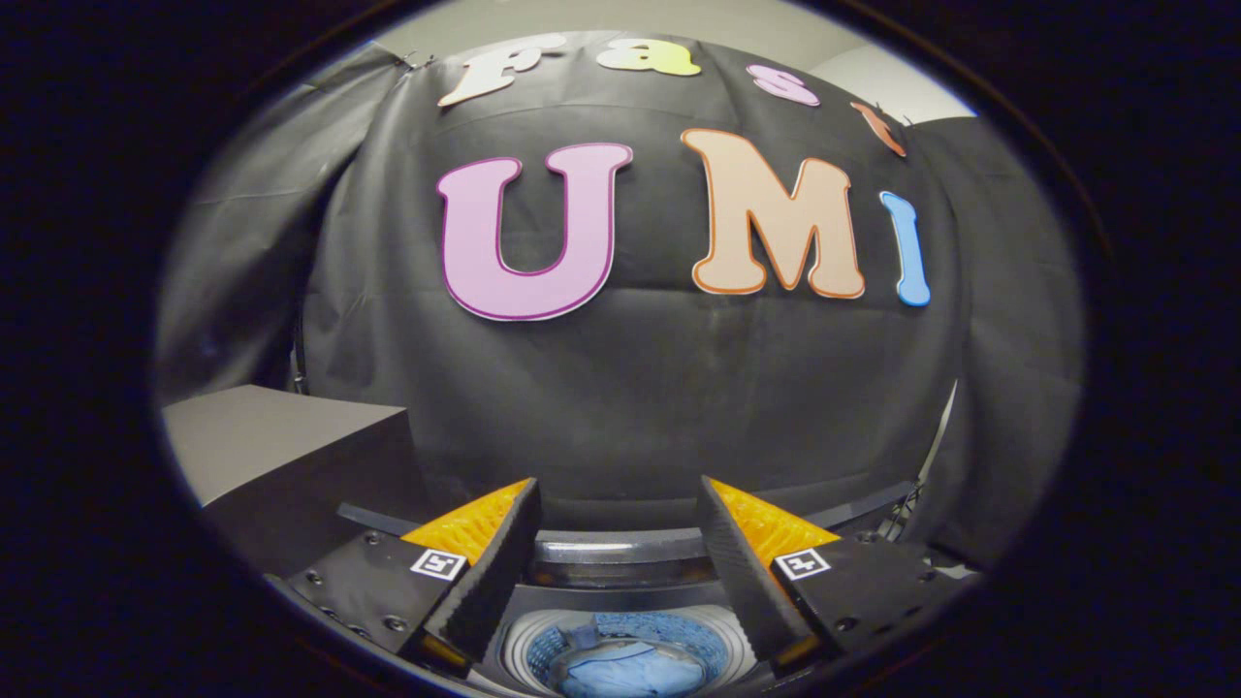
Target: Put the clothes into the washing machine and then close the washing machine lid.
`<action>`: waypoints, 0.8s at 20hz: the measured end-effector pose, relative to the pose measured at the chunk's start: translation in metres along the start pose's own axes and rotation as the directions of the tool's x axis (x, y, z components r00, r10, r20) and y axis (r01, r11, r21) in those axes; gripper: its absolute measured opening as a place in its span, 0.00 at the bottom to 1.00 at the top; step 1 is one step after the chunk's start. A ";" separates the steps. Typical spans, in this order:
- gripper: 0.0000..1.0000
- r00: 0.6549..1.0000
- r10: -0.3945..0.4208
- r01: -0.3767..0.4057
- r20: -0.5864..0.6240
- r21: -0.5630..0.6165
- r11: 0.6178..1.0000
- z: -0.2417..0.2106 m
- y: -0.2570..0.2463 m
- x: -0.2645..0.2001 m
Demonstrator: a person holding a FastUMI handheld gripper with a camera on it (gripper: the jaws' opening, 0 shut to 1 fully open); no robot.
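Observation:
My gripper (618, 494) is held above the washing machine (620, 591), its fingers wide apart with nothing between them. Below and between the fingers I see the machine's round tub opening (543, 635). A light blue garment (630, 669) lies inside the tub. The raised lid (611, 553) shows as a dark curved band with a shiny strip, just past the opening and between the fingers.
A pale grey surface (262, 436) lies to the left behind the machine. The booth's black cloth wall (640, 388) rises close behind the washer.

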State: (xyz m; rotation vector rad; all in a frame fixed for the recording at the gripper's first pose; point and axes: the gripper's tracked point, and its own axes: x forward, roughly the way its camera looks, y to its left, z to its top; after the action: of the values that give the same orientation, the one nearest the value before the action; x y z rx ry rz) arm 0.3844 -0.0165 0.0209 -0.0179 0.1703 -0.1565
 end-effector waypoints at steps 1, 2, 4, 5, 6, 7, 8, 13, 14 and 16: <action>0.99 1.000 -0.002 0.002 -0.004 0.002 1.000 -0.001 0.000 -0.002; 0.99 1.000 -0.006 0.006 -0.005 0.002 1.000 -0.003 0.000 -0.004; 0.99 1.000 -0.005 0.005 -0.007 -0.003 1.000 -0.002 -0.001 -0.008; 0.99 1.000 -0.002 0.002 -0.012 -0.002 1.000 -0.004 -0.001 -0.009; 0.99 1.000 -0.002 0.002 -0.017 0.000 1.000 -0.007 -0.002 -0.010; 0.99 0.999 -0.011 0.011 -0.037 -0.002 1.000 -0.014 -0.005 -0.012; 0.99 0.997 -0.022 0.022 -0.075 -0.002 1.000 -0.026 -0.008 -0.013; 0.98 0.995 -0.004 0.009 -0.101 0.051 0.999 -0.047 -0.009 -0.038; 0.98 0.995 -0.005 0.011 -0.101 0.054 0.999 -0.044 -0.013 -0.048; 0.98 0.996 0.009 -0.002 -0.086 0.083 0.997 -0.040 -0.013 -0.065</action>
State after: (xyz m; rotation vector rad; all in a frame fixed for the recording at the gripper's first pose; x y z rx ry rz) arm 0.3126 -0.0198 -0.0070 0.0723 0.2501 -0.1591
